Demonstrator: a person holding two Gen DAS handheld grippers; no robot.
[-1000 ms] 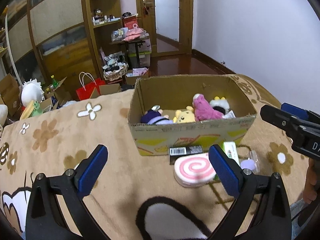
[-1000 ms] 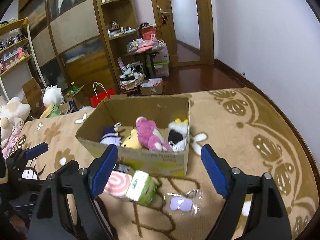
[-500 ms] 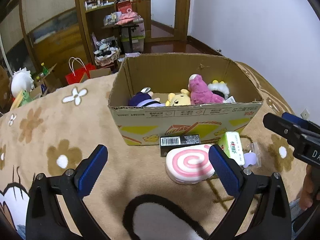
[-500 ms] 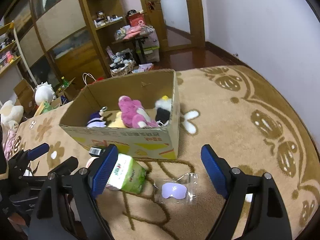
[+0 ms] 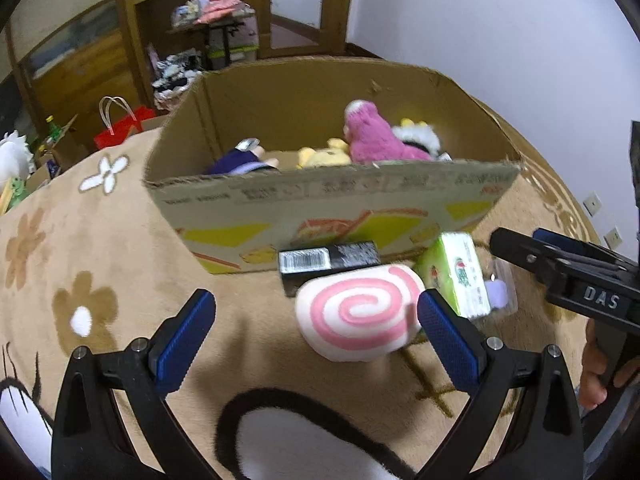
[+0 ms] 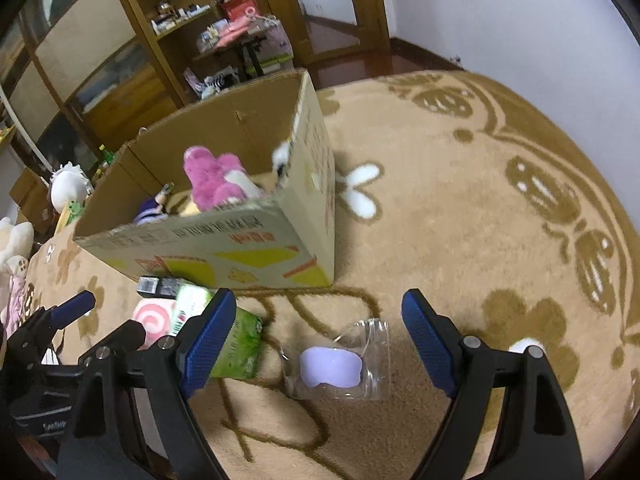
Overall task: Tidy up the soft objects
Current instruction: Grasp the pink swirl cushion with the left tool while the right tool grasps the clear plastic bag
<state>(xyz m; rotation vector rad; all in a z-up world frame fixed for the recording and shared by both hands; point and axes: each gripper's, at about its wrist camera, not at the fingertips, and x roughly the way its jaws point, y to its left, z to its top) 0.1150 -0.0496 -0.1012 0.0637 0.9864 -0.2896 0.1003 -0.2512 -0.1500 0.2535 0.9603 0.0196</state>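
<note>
A cardboard box (image 5: 332,196) (image 6: 224,240) sits on the brown flowered blanket and holds a pink plush (image 5: 370,140) (image 6: 216,178), a yellow plush (image 5: 320,158) and a purple doll (image 5: 240,164). In front of it lie a pink-swirl soft cushion (image 5: 360,314) (image 6: 154,316), a green tissue pack (image 5: 460,274) (image 6: 236,344), a black barcoded box (image 5: 328,258) and a clear bag with a lilac item (image 6: 336,364). My left gripper (image 5: 312,344) is open, just before the cushion. My right gripper (image 6: 316,336) is open above the clear bag.
Wooden shelves and cabinets (image 6: 132,52) line the far wall, with a red bag (image 5: 120,128), baskets and clutter on the floor. More plush toys (image 6: 16,240) lie at the far left. A white wall runs along the right.
Both grippers have sunk and tilted down toward the blanket; the box, the swirl cushion and the clear bag loom larger. Jaws stayed open.
</note>
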